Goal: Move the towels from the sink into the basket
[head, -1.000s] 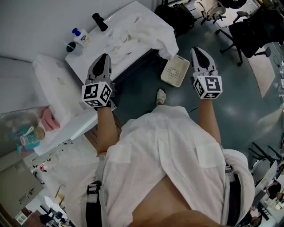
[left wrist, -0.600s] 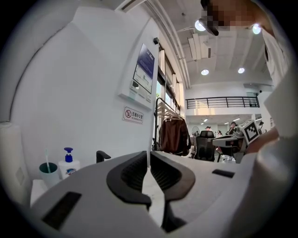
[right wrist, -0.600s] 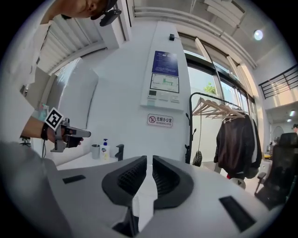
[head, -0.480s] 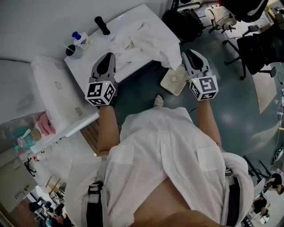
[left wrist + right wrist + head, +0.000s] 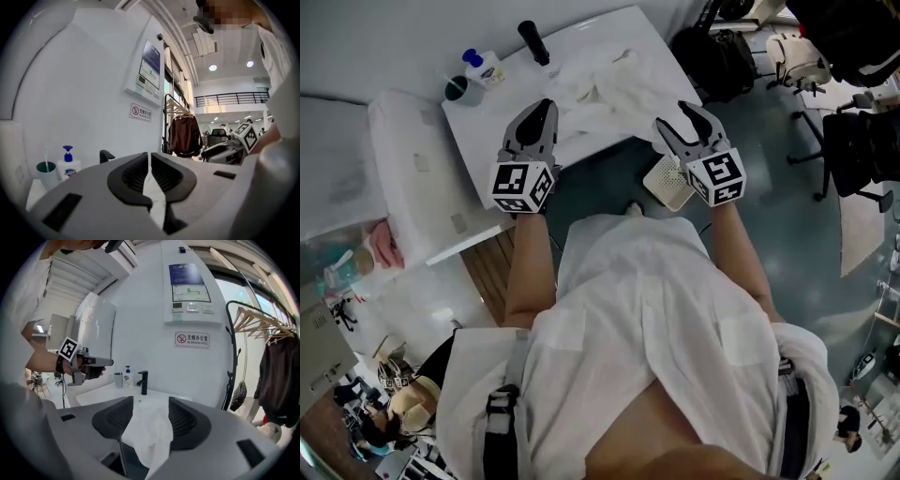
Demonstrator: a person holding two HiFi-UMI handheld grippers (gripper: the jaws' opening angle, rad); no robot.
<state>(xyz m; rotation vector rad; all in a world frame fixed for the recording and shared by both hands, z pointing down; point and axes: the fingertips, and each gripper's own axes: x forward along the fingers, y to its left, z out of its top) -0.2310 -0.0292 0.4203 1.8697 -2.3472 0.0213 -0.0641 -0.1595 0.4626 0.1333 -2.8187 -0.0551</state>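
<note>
Now the first grasp is in hand: the towels [image 5: 598, 89] lie heaped at the sink on the table [image 5: 487, 141], one edge hanging off its front. The right gripper [image 5: 680, 120], its jaws just opened, frames that edge without pressing it. Next it should push in and clamp. The left gripper [image 5: 544, 111] is clenched, empty. The basket [image 5: 667, 180] waits on the floor.

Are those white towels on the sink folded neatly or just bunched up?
Bunched up: the towels lie crumpled in uneven folds across the sink counter, with one part hanging over its front edge.
</note>
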